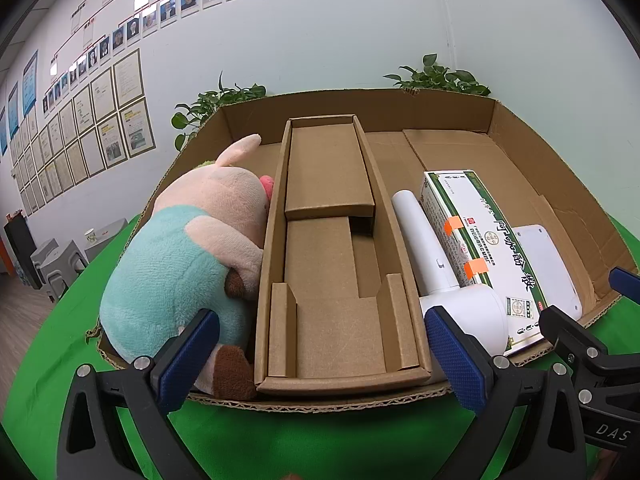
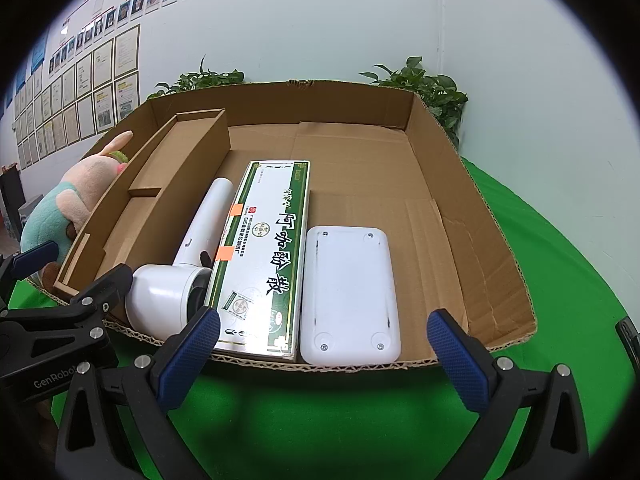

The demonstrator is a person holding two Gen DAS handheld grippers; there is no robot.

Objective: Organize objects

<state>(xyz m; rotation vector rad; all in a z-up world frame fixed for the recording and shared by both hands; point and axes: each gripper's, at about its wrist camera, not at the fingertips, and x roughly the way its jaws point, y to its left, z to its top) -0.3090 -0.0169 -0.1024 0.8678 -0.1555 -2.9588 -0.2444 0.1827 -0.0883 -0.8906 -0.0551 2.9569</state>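
Grippers: my left gripper (image 1: 322, 356) and right gripper (image 2: 323, 354) both hang spread wide, holding nothing, off the tray's (image 2: 496, 264) near edge | items: plush toy (image 1: 188, 256) left wall, cardboard insert (image 1: 332, 264) centre, hair dryer (image 2: 180, 276), green box (image 2: 264, 256), white device (image 2: 348, 292) touching in a row | risk: I may clip the near rim and shove the tray.

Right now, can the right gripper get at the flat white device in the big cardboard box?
Probably yes. The right gripper is open just outside the low front edge of the cardboard box, and the flat white device lies straight ahead, top uncovered, though flush against the green-and-white carton.
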